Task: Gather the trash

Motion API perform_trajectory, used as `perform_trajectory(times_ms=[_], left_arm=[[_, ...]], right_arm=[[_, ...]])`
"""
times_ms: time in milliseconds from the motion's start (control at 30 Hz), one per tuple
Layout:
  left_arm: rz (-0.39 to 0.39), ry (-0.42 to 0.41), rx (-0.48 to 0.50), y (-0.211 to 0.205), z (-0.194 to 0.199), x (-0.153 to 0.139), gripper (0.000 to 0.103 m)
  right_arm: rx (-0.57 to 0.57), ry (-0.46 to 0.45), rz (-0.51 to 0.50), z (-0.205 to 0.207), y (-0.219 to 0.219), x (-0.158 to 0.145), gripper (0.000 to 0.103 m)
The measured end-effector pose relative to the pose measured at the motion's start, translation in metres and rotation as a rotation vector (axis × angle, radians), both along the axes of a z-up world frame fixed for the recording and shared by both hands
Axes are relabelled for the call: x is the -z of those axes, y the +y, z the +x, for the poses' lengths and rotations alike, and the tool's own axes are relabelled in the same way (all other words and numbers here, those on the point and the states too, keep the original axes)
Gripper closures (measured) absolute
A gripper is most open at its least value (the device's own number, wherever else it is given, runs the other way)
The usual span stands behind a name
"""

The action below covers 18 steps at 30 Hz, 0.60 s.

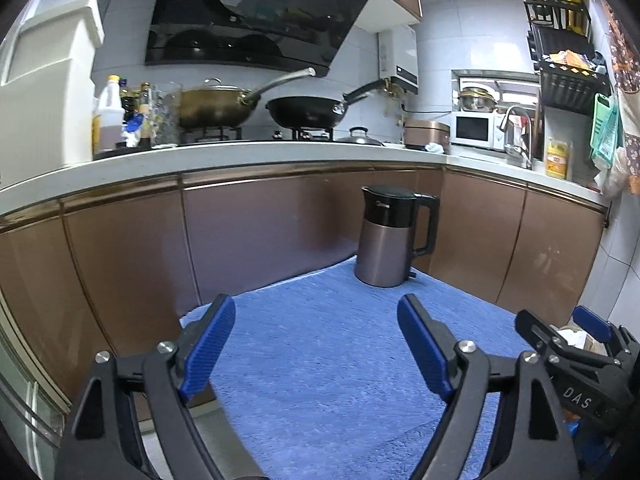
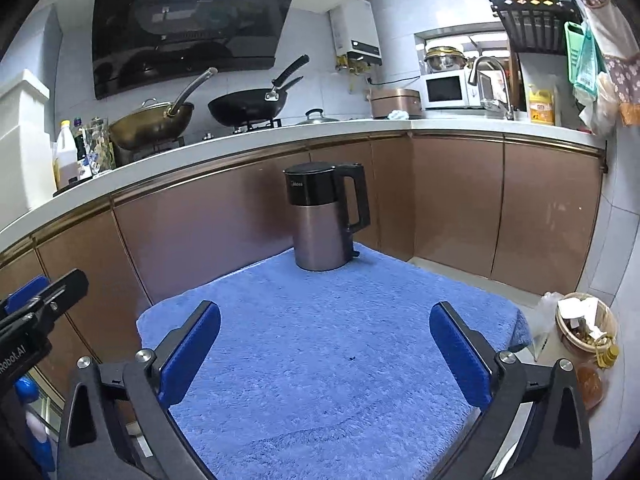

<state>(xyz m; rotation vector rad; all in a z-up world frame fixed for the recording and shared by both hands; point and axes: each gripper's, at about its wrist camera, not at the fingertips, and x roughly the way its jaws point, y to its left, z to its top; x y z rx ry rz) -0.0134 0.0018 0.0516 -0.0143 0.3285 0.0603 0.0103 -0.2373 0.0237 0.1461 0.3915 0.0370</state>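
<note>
Fingers of left gripper [image 1: 316, 344] and right gripper [image 2: 325, 354] spread apart, gripping nothing, above the blue towel [image 2: 320, 340]. Electric kettle [image 2: 326, 216] upright at towel's far edge. Trash basket [image 2: 586, 326] on floor at right.

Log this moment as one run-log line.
left gripper: open, empty | right gripper: open, empty | both above blue towel | kettle: upright at far edge | trash basket: on floor, right

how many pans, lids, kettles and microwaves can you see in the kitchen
pans: 2, a brass-coloured wok and a black wok
loose lids: 1, the steel lid on the counter
kettles: 1, the kettle on the blue towel
microwaves: 1, the white microwave
total: 5
</note>
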Motion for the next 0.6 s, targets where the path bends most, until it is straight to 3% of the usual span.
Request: perform_trajectory(times_ms=[300, 400, 600], left_arm=[[0.03, -0.045, -0.047, -0.001, -0.031, -0.011, 0.017], [0.04, -0.058, -0.062, -0.002, -0.038, -0.015, 0.008], [0.042, -0.103, -0.074, -0.003, -0.054, -0.02, 0.006]], right_arm=[[0.064, -0.031, 0.02, -0.025, -0.012, -0.007, 0.0], [0.075, -0.046, 0.024, -0.035, -0.017, -0.012, 0.0], [0.104, -0.075, -0.002, -0.05, -0.021, -0.018, 0.0]])
